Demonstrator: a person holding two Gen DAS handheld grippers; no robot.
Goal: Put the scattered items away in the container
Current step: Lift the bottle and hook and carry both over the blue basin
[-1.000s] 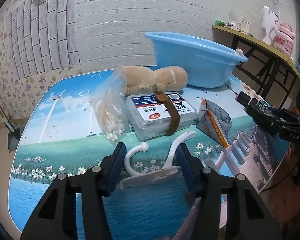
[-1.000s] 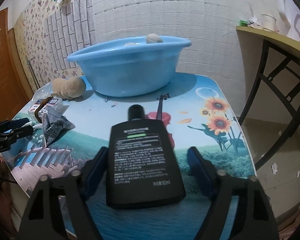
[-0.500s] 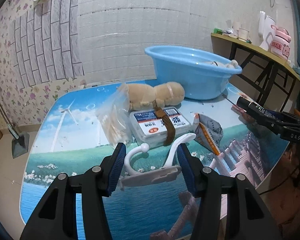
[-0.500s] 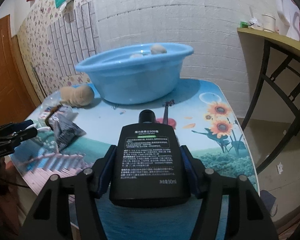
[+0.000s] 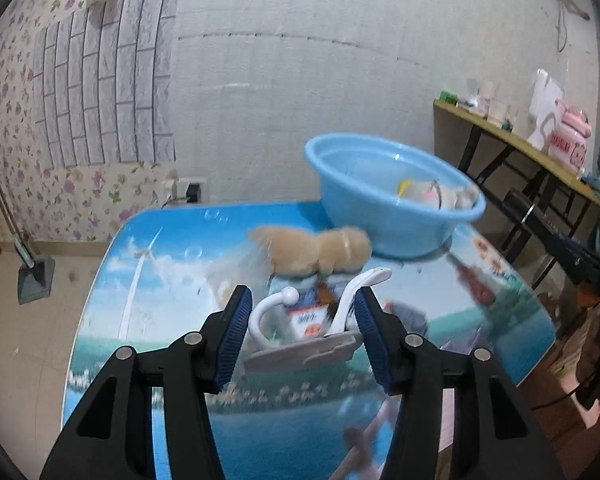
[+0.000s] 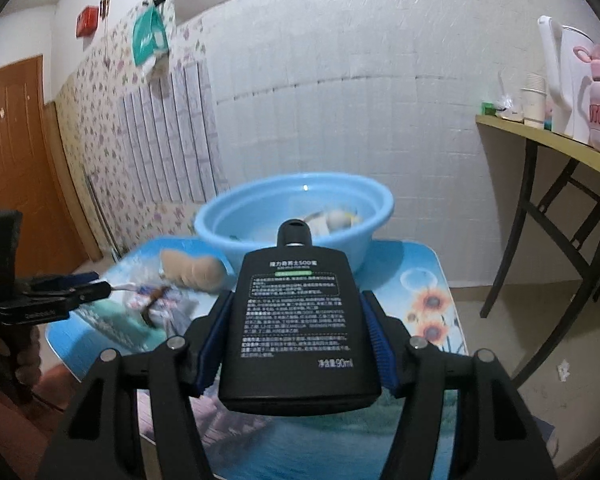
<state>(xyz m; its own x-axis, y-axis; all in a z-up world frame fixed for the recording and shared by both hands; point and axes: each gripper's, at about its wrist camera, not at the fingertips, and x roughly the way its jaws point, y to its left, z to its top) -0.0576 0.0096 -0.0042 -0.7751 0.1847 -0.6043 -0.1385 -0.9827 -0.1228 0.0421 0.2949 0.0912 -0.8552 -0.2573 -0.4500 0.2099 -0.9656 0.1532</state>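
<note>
the left claw (image 5: 300, 336) pinches a white hook (image 5: 300, 344); the right claw (image 6: 294, 336) has just closed on a black bottle (image 6: 296, 320). ahead, the basin (image 6: 376, 200) holds some items; the plush toy (image 5: 320, 250) and box (image 5: 306, 320) remain out.

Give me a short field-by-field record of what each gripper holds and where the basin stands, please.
left gripper: shut on white hook, lifted off the table
right gripper: shut on black bottle, cap pointing toward the basin
basin: blue, at the table's far end, some items inside
left on table: plush toy, small packets
</note>
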